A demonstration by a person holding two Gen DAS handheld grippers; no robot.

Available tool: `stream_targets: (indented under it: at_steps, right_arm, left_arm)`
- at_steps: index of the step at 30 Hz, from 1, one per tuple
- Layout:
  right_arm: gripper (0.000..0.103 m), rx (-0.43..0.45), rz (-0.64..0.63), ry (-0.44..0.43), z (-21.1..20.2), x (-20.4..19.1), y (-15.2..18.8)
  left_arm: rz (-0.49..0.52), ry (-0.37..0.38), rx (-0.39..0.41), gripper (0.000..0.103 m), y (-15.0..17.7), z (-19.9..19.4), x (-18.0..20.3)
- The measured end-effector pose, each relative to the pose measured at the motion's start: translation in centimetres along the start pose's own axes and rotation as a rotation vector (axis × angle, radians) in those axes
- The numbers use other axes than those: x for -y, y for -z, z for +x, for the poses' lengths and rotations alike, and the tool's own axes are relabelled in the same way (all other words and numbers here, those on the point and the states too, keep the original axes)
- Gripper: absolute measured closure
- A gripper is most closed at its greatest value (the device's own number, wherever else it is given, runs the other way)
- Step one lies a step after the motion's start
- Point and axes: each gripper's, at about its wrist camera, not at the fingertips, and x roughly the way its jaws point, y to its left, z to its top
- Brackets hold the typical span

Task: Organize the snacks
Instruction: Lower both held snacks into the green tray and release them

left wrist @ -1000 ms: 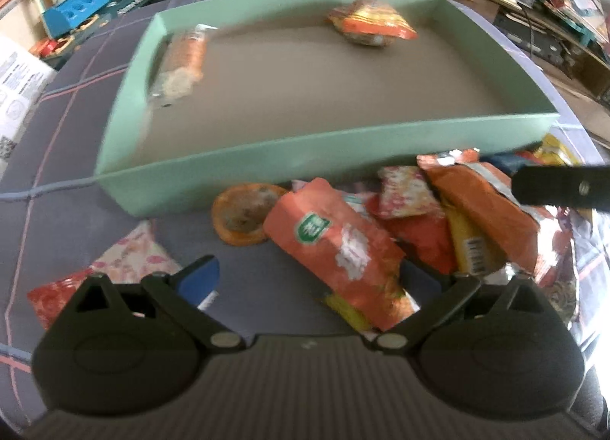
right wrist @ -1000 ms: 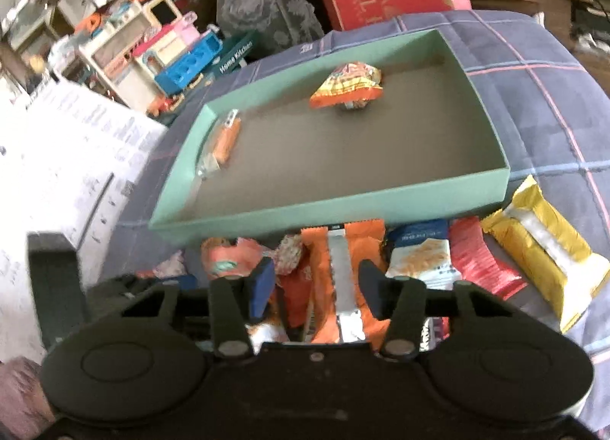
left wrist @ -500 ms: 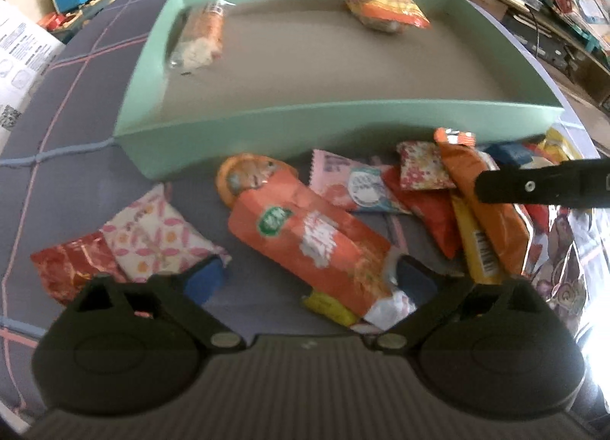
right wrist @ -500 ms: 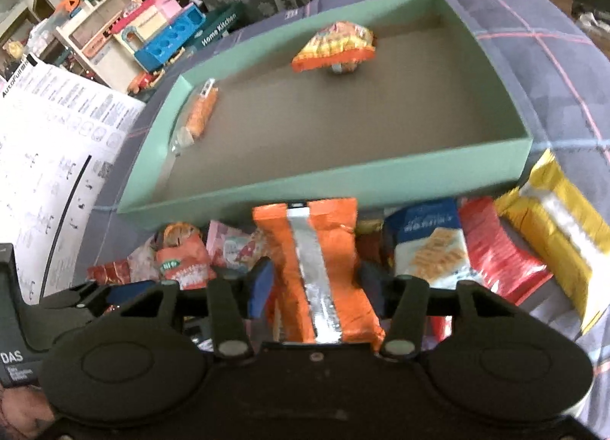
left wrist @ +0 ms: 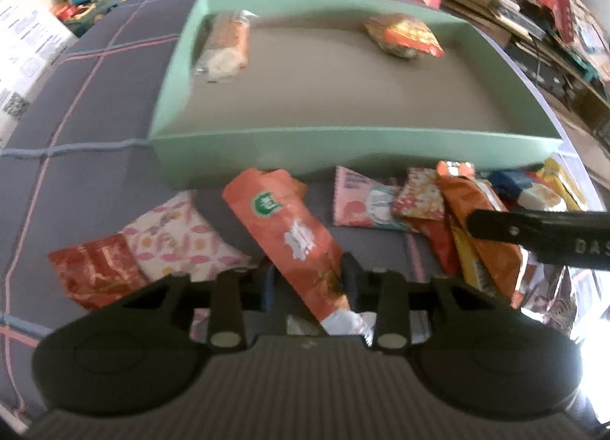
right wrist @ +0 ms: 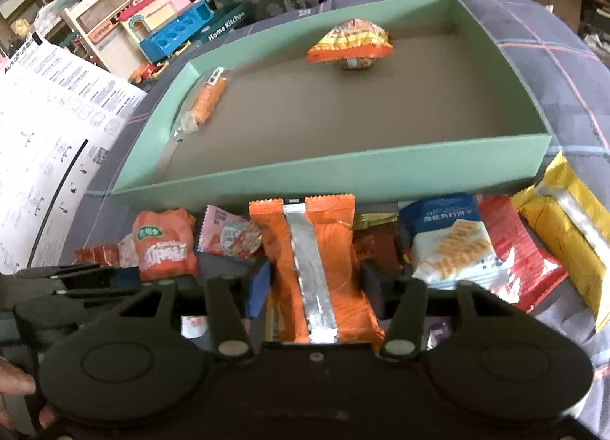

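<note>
1. Grey checked cloth (left wrist: 99, 124) with pink and blue lines covers the work surface; every item below is placed relative to the green tray.
2. Green tray (right wrist: 331, 181), shallow with a brown floor, lies on the cloth. It holds two snacks: a clear-wrapped orange roll (right wrist: 207, 99) at its left end, and a puffed orange-and-yellow bag (right wrist: 352, 44) near its far wall.
3. Loose snack pile lies just in front of the tray's near wall.
4. Left gripper (left wrist: 308, 282), in front of the tray's near-left part: its jaws have just been closing and now clamp the lower end of an orange packet with a green logo (left wrist: 289, 234), which slants up towards the tray.
5. Right gripper (right wrist: 316, 284), in front of the tray's near wall at mid-length: jaws have just been closing, pads pressing both sides of an orange packet with a silver seam (right wrist: 316, 261).
6. Blue-and-white cracker packet (right wrist: 453, 242), red packet (right wrist: 514, 253) and yellow packet (right wrist: 568, 226) lie in front of the tray's near-right corner.
</note>
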Motion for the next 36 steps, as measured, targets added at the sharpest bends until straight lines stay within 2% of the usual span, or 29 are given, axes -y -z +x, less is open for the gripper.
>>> stream_targets:
  at_steps: [2,3,13,19,22,26,36]
  right_arm:
    - [0.059,0.008,-0.001,-0.024,-0.6,-0.2,0.1]
    - [0.059,0.014,-0.004,-0.027,-0.8,-0.3,0.0]
    - [0.059,0.05,0.035,-0.069,-3.0,-0.4,-0.4]
    - [0.059,0.095,0.063,-0.106,-5.0,-0.1,-1.8]
    - [0.059,0.14,0.064,-0.098,-6.0,0.4,-3.4]
    - [0.059,0.189,0.069,-0.038,-6.4,1.7,-6.5]
    - [0.059,0.235,0.107,0.118,-2.9,5.6,-15.1]
  left_arm:
    - [0.009,-0.009,0.027,0.088,0.0,-0.6,-0.2]
    - [0.018,-0.009,0.042,0.089,0.0,-1.0,-0.2]
    - [0.02,0.051,0.081,0.09,0.1,-4.3,-0.8]
    - [0.028,0.112,0.124,0.09,-1.3,-6.9,-0.3]
    - [0.055,0.121,0.159,0.09,-3.0,-7.7,0.1]
    - [0.075,0.117,0.18,0.09,-6.6,-7.2,0.4]
    - [0.063,0.069,0.17,0.09,-16.7,-1.2,0.7]
